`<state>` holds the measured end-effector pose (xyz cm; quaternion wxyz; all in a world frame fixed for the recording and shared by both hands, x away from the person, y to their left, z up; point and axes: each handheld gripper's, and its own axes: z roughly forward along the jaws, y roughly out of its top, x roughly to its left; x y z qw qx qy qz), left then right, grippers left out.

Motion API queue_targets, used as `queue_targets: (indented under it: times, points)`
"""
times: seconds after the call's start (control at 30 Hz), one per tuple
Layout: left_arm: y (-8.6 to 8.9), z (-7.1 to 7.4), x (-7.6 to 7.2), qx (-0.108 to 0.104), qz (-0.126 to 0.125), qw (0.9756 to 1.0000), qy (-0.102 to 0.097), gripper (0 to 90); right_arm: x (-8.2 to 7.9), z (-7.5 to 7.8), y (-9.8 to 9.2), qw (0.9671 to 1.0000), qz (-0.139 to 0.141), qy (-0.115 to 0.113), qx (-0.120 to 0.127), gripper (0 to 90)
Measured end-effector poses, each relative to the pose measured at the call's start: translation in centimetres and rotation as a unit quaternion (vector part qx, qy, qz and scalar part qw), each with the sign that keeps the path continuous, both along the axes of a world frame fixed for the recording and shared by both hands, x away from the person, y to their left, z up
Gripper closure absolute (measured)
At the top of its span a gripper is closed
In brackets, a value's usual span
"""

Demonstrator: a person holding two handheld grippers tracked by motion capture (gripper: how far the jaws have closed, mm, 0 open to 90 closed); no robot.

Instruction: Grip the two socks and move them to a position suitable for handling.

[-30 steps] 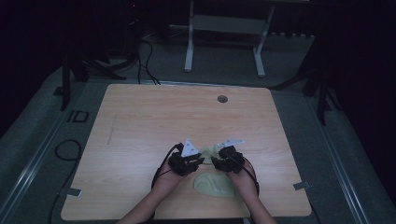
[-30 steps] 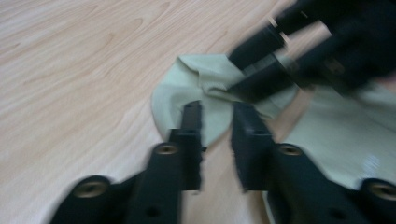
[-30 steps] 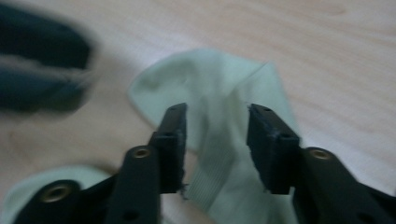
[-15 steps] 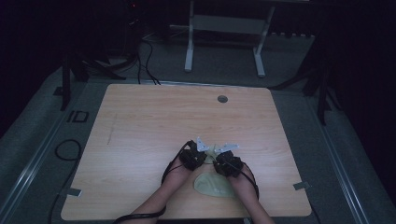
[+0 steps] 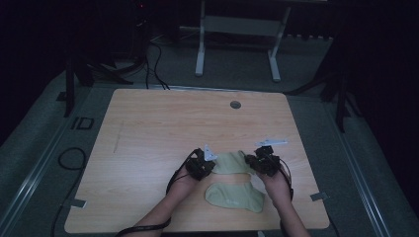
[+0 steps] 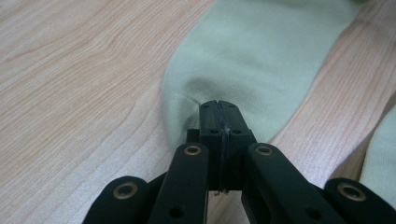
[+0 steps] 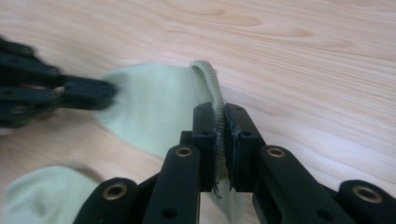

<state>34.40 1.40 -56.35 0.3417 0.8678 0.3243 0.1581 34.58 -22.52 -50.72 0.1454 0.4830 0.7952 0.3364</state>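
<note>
On the wooden counter [image 5: 163, 133] two pale green socks are seen. The farther sock [image 5: 231, 163] is stretched between both claws: its toe is pinched by the left claw [image 5: 213, 166], its ribbed cuff [image 7: 208, 88] by the right claw [image 5: 250, 162], both having just closed. The nearer sock [image 5: 234, 196] lies flat near the front edge.

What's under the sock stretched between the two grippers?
Only the bare wooden table shows around the sock; its cloth hides whatever lies directly beneath. The second sock lies apart, nearer the person.
</note>
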Motion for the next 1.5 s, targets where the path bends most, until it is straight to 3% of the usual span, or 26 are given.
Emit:
queue_targets:
  times: [0.17,0.37,0.47,0.5,0.57,0.6,0.63,0.7,0.77,0.8,0.97,1.13,1.33,1.5]
  points:
    - [-0.2,0.1,0.0,0.013,-0.004,0.9999,-0.004,89.0,1.3,-0.7,-1.9,0.9996,-0.018,0.023,0.004,82.7]
    - [-0.1,0.1,0.1,0.012,-0.007,0.9999,0.0,89.0,2.1,-1.9,-3.0,0.9986,-0.029,0.044,-0.01,81.1]
    - [-0.1,0.1,0.2,0.008,-0.007,0.9999,-0.001,88.4,2.3,-2.1,-3.8,0.9979,-0.045,0.046,-0.008,70.1]
    - [-0.1,0.1,0.1,0.009,-0.01,0.9999,-0.004,83.9,2.2,-2.1,-4.0,0.9979,-0.048,0.042,-0.01,70.0]
    - [-0.1,0.5,0.0,-0.001,-0.011,0.9999,0.01,64.5,2.0,-2.0,-4.0,0.9981,-0.044,0.041,-0.012,67.0]
    - [-0.1,0.8,-0.2,-0.002,-0.013,0.9999,0.011,59.5,1.8,-1.9,-3.9,0.9985,-0.037,0.04,-0.01,66.2]
    - [0.0,1.3,-0.5,-0.005,-0.013,0.9999,0.006,57.7,1.5,-1.9,-3.8,0.9988,-0.03,0.035,-0.013,66.2]
    - [0.2,2.1,-1.3,-0.033,-0.007,0.9993,0.016,50.2,0.8,-1.7,-3.5,0.9993,-0.018,0.033,-0.007,65.1]
    - [0.5,3.0,-2.4,-0.051,-0.017,0.9984,0.018,48.2,-0.2,-1.4,-3.1,0.9997,-0.002,0.024,-0.009,63.8]
    - [0.7,3.3,-3.0,-0.048,-0.027,0.9983,0.018,47.8,-0.8,-1.3,-3.0,0.9997,0.007,0.021,-0.006,63.8]
    - [2.0,3.8,-5.6,-0.063,-0.036,0.9965,0.041,47.8,-4.3,-1.6,-3.0,0.9989,0.042,0.017,-0.015,63.6]
    - [3.0,2.5,-6.9,-0.065,-0.023,0.9956,0.063,51.0,-6.8,-2.5,-3.7,0.998,0.056,0.025,-0.016,61.8]
    - [2.9,1.0,-7.4,-0.064,-0.027,0.994,0.085,62.9,-8.4,-3.9,-4.1,0.997,0.062,0.035,-0.031,62.8]
    - [2.6,0.3,-7.3,-0.045,-0.018,0.9955,0.081,72.6,-8.7,-4.5,-3.9,0.9962,0.063,0.026,-0.054,69.3]
